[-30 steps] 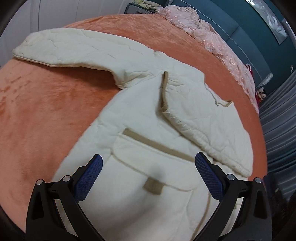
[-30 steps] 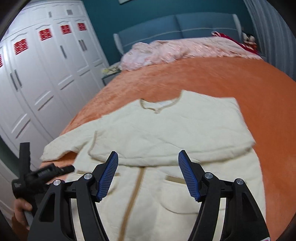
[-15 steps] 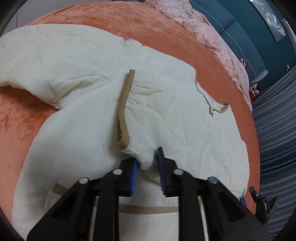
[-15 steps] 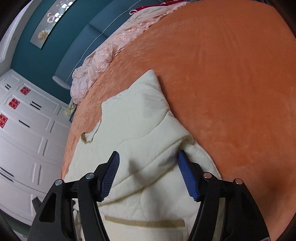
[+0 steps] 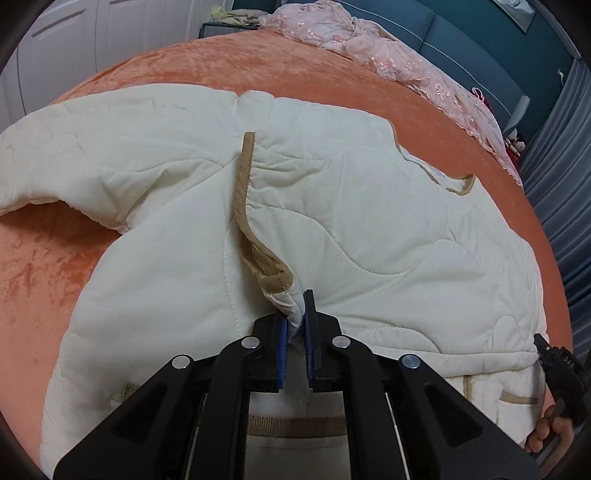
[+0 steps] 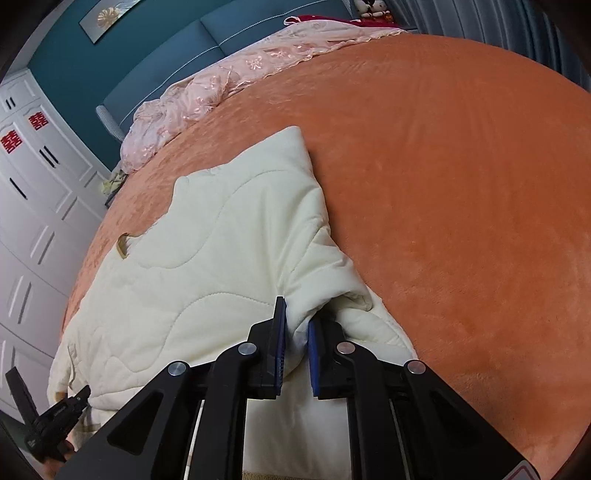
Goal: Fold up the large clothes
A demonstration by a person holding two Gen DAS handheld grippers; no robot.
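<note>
Our left claw [image 5: 295, 325] pinching the jacket [image 5: 369, 229] by its tan trim, our right claw [image 6: 295, 332] closing on a fold, wardrobe [image 6: 33, 206] only in right view

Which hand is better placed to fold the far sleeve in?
Left. The left gripper pinches the jacket beside the spread sleeve; the right gripper, closing on cloth, sits at the opposite edge.

Orange plush bedspread [image 6: 443, 184] covering a wide bed, crumpled pink lace-trimmed blanket [image 6: 207, 96] heaped along its head end, teal padded headboard [image 6: 177, 55] behind, white panelled wardrobe [image 6: 33, 206] with red paper-cut emblems, framed picture [image 6: 110, 14] on teal wall, grey curtains [image 5: 561, 206].
</note>
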